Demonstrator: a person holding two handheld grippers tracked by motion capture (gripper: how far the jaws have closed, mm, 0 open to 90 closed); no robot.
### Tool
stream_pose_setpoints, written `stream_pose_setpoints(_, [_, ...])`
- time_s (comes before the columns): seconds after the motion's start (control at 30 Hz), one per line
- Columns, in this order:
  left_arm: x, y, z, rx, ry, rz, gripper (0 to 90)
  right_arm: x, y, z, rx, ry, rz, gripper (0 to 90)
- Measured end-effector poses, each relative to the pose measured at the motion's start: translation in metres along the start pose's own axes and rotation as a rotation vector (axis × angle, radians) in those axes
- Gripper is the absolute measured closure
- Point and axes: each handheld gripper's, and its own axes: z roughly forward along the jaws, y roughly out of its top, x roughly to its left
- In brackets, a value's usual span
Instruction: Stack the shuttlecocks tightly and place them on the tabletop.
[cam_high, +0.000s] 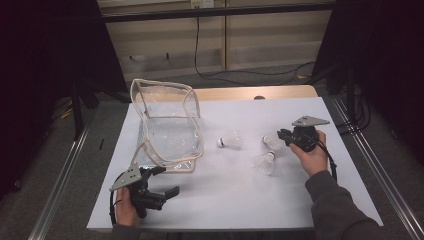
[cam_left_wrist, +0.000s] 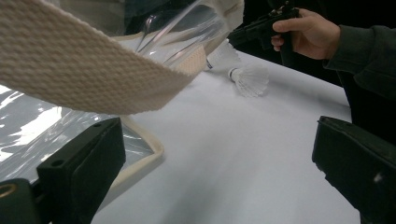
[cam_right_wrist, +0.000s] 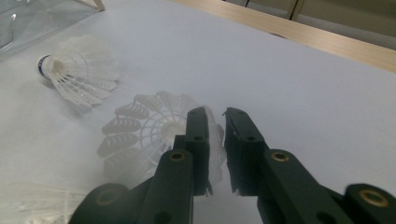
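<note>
At the lower left of the high view the left gripper (cam_high: 161, 181) sits on the white table (cam_high: 280, 200), jaws spread wide with nothing between them, just below the near corner of the clear bag (cam_high: 167, 127). The bag fills the left-centre of that view, its cream-trimmed mouth standing open; in the left gripper view its woven strap (cam_left_wrist: 88, 70) hangs across the upper left, above the left jaw. Right of the bag, mid-frame, one shuttlecock (cam_high: 230, 140) lies on its side, apart from the others. Further right a second shuttlecock (cam_high: 264, 163) lies a little lower, and a third (cam_high: 271, 141) sits at the tip of the right gripper (cam_high: 281, 134). In the right gripper view that gripper's jaws are nearly closed, pinching the feathered rim of this shuttlecock (cam_right_wrist: 159, 135), which rests on the table.
</note>
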Motion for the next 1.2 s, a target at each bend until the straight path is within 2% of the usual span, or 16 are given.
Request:
stream_pose_setpoints(0.13, [0.0001,0.0000,-0.0001,0.000,0.003,0.000,2.8,-0.0031,-0.0003,-0.0013,-0.001,-0.020,0.002,76.5])
stream_pose_setpoints(0.23, [0.0000,0.0000,0.0001,0.000,0.002,0.001,2.8,-0.0050,-0.0006,-0.0022,0.001,-0.038,0.012,71.5])
stream_pose_setpoints(0.43, [0.0000,0.0000,0.0002,0.000,0.002,0.000,2.8,-0.0067,-0.0010,-0.0040,0.007,-0.050,0.020,67.6])
stream_pose_setpoints(0.47, [0.0001,0.0000,0.0001,0.001,0.003,0.001,2.8,-0.0069,-0.0010,-0.0044,0.004,-0.057,0.021,68.5])
stream_pose_setpoints(0.6, [0.0000,0.0000,0.0001,0.001,0.004,0.000,2.8,-0.0067,-0.0015,-0.0048,0.018,-0.024,0.022,83.8])
stream_pose_setpoints(0.7, [0.0000,0.0000,0.0000,0.001,0.004,0.001,2.8,-0.0052,-0.0024,-0.0037,0.032,-0.011,0.023,90.0])
stream_pose_setpoints(1.2, [0.0001,0.0002,-0.0007,0.000,0.005,0.002,2.8,-0.0056,-0.0061,-0.0005,0.041,-0.021,0.024,90.0])
